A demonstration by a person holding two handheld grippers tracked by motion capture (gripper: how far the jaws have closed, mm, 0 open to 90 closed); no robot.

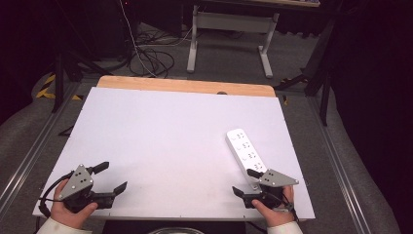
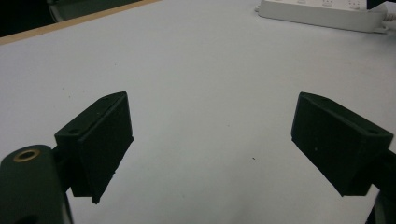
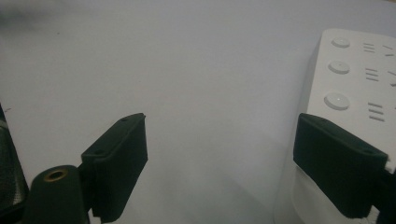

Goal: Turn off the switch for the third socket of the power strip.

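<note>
A white table [image 1: 160, 146] takes up most of the scene, with a wooden strip along its far edge and bare surface across the middle and left. On its right side lies a white power strip [image 1: 246, 153], running from the middle of the right half toward the near right corner, close to the right edge. The right gripper [image 1: 249, 181] sits at the strip's near end with its jaws wide apart; in the right gripper view one jaw hangs over the strip [image 3: 355, 79] beside its round buttons while the other is over bare table. The left gripper [image 1: 111, 178] rests near the near left corner, jaws also wide apart and holding nothing, with the strip [image 2: 327, 11] well apart from it. The step in hand looks like taking hold of the strip: it would go best to shift the right gripper so both jaws straddle the narrow body squarely, clear of the buttons, before closing. There is little room to the right, so any sliding is safer toward the open middle.
</note>
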